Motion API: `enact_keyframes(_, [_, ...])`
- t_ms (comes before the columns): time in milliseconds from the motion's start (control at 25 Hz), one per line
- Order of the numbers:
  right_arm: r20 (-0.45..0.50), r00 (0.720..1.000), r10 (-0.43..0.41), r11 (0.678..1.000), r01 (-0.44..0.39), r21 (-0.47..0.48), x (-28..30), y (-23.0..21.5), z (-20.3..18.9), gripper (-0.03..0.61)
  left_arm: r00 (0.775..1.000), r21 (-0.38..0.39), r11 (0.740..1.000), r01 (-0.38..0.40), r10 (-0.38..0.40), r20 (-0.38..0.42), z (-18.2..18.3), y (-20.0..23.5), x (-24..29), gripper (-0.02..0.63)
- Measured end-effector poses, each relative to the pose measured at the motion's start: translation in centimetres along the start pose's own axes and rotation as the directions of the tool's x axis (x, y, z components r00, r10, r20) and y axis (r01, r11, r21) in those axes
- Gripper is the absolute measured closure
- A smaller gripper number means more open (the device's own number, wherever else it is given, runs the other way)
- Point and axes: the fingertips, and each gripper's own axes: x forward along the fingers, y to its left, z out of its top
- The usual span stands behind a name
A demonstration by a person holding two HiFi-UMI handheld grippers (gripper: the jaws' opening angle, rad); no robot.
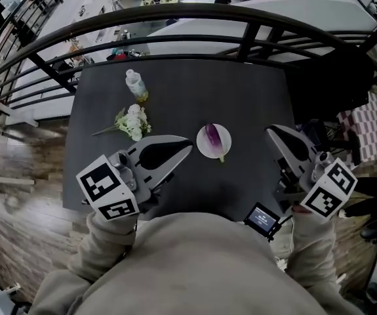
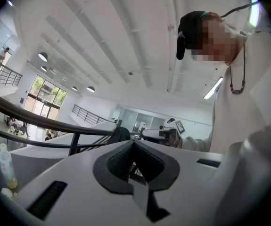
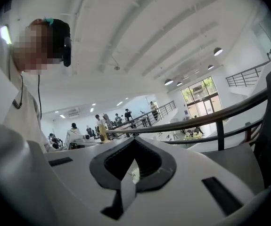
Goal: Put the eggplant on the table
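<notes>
A purple eggplant (image 1: pixel 213 138) lies on a small white plate (image 1: pixel 202 149) near the middle of the dark table (image 1: pixel 240 90). My left gripper (image 1: pixel 189 147) hovers just left of the plate, its tip pointing toward it, jaws shut and empty. At the table's right edge my right gripper (image 1: pixel 271 129) is held up, also shut with nothing in it. In the left gripper view the left gripper (image 2: pixel 134 143) points level across the room at the right gripper's marker cube. In the right gripper view the right gripper (image 3: pixel 135 141) points level the other way. Neither of these two views shows the eggplant.
A clear plastic bottle (image 1: pixel 136 84) and a bunch of white flowers (image 1: pixel 132 122) lie on the table's left part. A black railing (image 1: pixel 175 15) curves behind the table. A small screen device (image 1: pixel 262 218) hangs at my chest. A checked cloth (image 1: pixel 372 130) is at the right.
</notes>
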Motion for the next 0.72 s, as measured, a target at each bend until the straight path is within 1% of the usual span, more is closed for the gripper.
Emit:
enact_keyframes(120, [0.017, 1.0, -0.005, 1.0, 0.005, -0.027, -1.2, 1.2, 0.9, 0.565, 1.0, 0.005, 1.0, 0.03, -0.03, 0.009, 0.8, -1.0, 0.8, 0.609])
enact_keyframes(280, [0.016, 1.0, -0.009, 0.999, 0.01, -0.049, -1.2, 1.4, 0.4, 0.565, 0.999, 0.015, 0.999, 0.04, -0.04, 0.019, 1.1, -0.9, 0.7, 0.609])
enact_keyframes(480, [0.016, 1.0, -0.021, 0.999, 0.022, -0.037, -0.7, 1.1, -0.2, 0.565, 0.999, -0.006, 0.999, 0.038, -0.038, 0.011, 0.1, -0.2, 0.2, 0.609])
enact_keyframes(720, [-0.004, 0.999, -0.032, 0.999, 0.032, -0.028, -0.7, 1.5, 0.5, 0.565, 0.999, -0.029, 0.999, 0.044, -0.043, 0.008, 0.6, -0.4, 0.0, 0.609])
